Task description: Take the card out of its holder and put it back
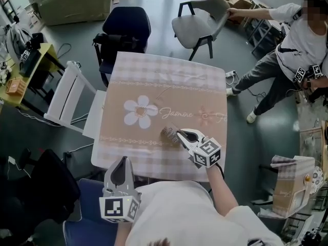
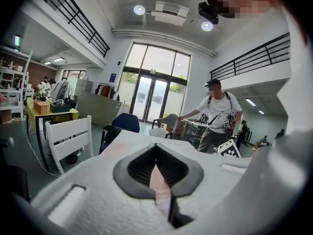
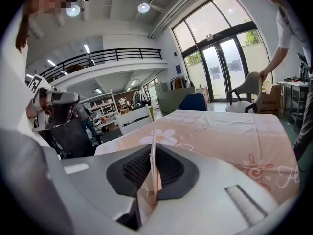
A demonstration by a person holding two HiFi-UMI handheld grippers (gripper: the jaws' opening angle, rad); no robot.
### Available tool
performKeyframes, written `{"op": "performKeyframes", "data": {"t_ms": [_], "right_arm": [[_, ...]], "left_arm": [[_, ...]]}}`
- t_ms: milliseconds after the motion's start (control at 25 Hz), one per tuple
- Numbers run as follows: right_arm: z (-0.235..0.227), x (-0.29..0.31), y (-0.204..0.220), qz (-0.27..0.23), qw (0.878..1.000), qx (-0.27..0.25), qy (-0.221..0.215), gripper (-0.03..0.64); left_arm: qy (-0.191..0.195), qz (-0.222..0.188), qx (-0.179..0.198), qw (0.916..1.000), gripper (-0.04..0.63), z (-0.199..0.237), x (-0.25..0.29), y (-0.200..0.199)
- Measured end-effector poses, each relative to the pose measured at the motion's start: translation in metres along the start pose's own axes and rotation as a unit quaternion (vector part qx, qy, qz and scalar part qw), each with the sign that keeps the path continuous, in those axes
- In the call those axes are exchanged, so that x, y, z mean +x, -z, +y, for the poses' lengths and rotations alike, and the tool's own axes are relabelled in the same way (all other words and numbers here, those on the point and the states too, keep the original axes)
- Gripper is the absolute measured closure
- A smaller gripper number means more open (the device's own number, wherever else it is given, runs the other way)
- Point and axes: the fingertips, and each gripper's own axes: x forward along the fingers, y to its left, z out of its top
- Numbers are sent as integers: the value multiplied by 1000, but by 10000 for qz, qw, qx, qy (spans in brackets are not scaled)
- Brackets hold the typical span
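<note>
Tabletop: rectangular table under a pink-and-beige checked cloth (image 1: 154, 81) w/ a white flower print.

L gripper (image 1: 121, 163) hangs at the near edge, close to the operator's body. Its jaws are together w/ nothing between the pads.

R gripper (image 1: 180, 134) is over the near-centre of the cloth. Its jaws are clamped on a thin pale card (image 3: 153, 151), seen edge-on and upright between the pads. Whether its holder is round it cannot be told; the head view shows only a grey blur at the jaw tips.

Risks (judgement):
- The grip covers only a narrow strip of the card, so a twist could pivot or bend it.
- W/ the L tool off the table, nothing steadies a holder for re-insertion, so it may slide on the cloth.

Room, L to R: white slatted chair (image 1: 66, 94), dark blue office chair (image 1: 125, 27), grey chair (image 1: 197, 19) beyond the far edge, person in a white top (image 1: 292, 50). The floor is grey-green.
</note>
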Motion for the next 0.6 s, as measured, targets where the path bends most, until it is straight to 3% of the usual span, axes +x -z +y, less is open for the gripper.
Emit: {"op": "performKeyframes", "data": {"t_ms": [600], "right_arm": [[1, -16, -28, -233, 9993, -61, 283, 598]], "left_arm": [[80, -60, 99, 9999, 594, -4, -4, -3]]}}
